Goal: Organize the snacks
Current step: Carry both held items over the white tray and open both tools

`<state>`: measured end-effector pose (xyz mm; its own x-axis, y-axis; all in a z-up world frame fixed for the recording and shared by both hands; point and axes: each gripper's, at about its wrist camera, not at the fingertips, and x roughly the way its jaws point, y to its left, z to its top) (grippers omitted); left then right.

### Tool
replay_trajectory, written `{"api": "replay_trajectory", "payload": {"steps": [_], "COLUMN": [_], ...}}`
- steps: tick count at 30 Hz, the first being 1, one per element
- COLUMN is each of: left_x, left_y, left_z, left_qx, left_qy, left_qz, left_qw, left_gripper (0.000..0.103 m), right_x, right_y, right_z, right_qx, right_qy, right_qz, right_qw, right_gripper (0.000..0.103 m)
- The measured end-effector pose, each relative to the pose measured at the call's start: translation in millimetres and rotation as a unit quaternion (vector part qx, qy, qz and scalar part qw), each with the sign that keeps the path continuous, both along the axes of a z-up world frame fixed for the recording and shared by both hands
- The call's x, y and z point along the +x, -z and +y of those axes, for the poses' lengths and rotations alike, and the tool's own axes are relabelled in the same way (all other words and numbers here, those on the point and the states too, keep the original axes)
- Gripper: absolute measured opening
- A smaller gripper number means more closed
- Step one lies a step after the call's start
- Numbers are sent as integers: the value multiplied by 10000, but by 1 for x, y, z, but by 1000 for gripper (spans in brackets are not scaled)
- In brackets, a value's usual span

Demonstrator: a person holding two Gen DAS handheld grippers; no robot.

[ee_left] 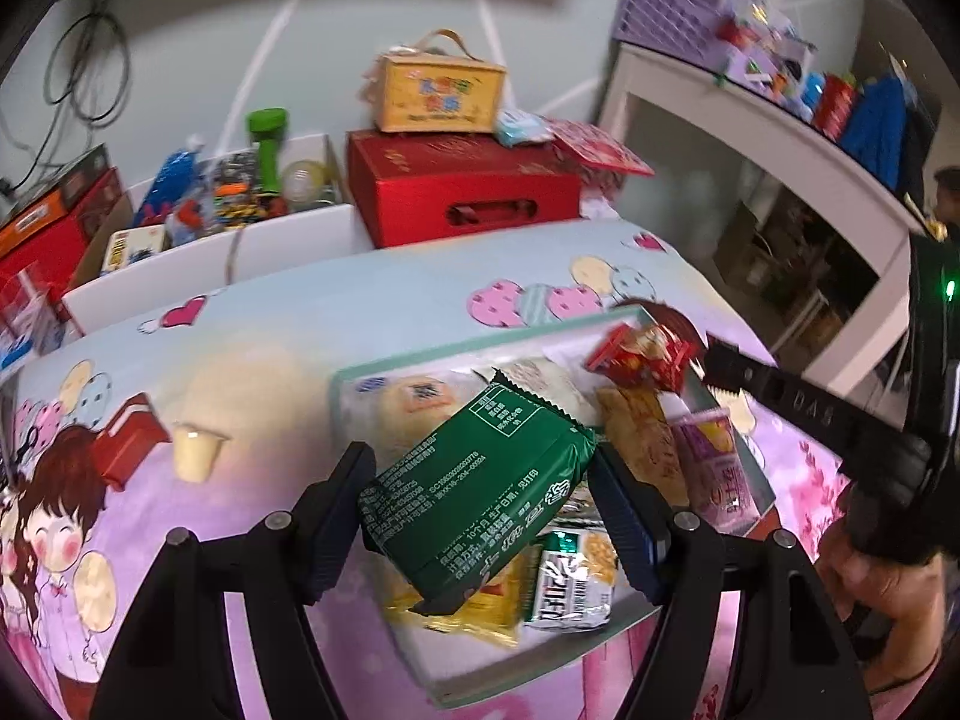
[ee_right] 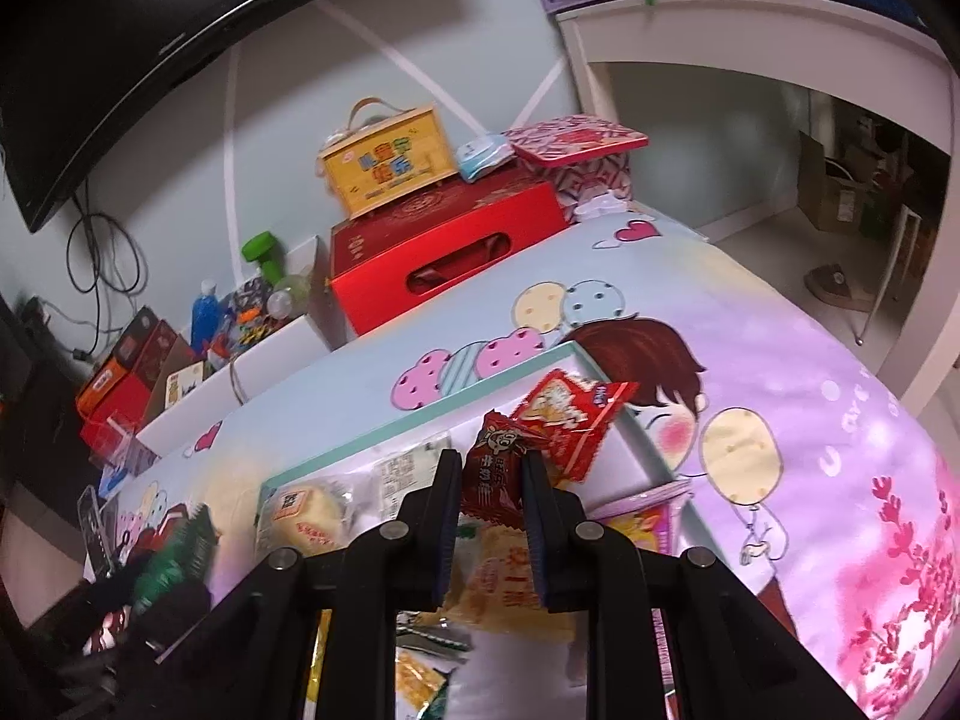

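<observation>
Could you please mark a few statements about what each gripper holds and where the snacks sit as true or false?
1. The left gripper is clamped on a green foil snack packet. True.
2. The right gripper is open and empty. False: its fingers are shut on a small dark red candy wrapper.
3. A yellow box with a handle sits on a red cardboard box. True.
4. The shallow white tray with a teal rim holds nothing. False: several snack packets lie in it.

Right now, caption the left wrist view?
Left gripper holds a green snack pack above the snack-filled tray.
</observation>
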<state>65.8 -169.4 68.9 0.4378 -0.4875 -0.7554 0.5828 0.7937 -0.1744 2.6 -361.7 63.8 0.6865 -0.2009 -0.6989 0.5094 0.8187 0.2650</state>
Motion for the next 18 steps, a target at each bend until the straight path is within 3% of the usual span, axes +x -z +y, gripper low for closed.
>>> {"api": "replay_trajectory", "payload": {"steps": [8, 18], "left_x": [-7, 1], "left_y": [19, 33], "left_z": [-34, -44], "left_qx": [265, 423], "left_qy": [353, 360], "left_qz": [-51, -97], "left_qw": [9990, 9984], "left_gripper": [74, 74], "right_x": [3, 19], "right_y": [7, 21], "right_z": [-5, 11], "right_qx": [80, 115], "right_qy": [-34, -378], "right_qz": [100, 335], "right_qw": [9999, 9987], "right_gripper": [22, 22]}}
